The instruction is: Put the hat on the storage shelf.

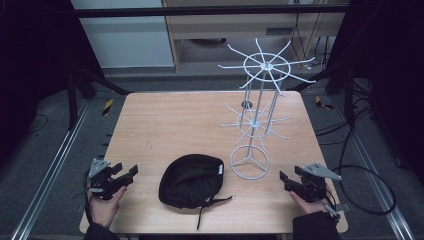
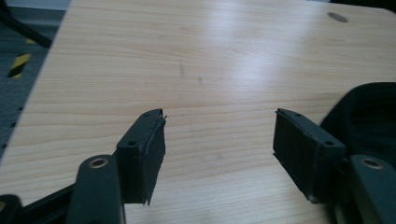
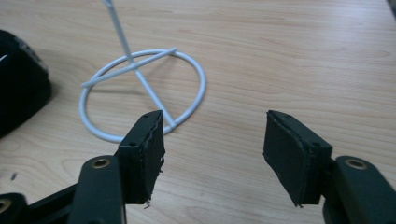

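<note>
From the high view, a black fabric cap [image 1: 192,181] lies on the light wooden desk [image 1: 165,125] between the left hand-held gripper [image 1: 125,176] and the right hand-held gripper [image 1: 286,181], apart from both. A white wire rack [image 1: 255,120] stands just behind it.

In the left gripper view, the jaws stand apart over bare wood, the cap [image 2: 369,112] beside the right-hand jaw.

In the right gripper view, the jaws gape empty, the rack's ring base [image 3: 142,93] just ahead.

On the wooden table [image 1: 165,125], a black cap [image 1: 192,180] lies near the front edge, just left of the white wire rack [image 1: 254,115] standing upright. The left gripper [image 1: 125,176] and right gripper [image 1: 286,180] flank the cap, jaws apart, holding nothing.
</note>
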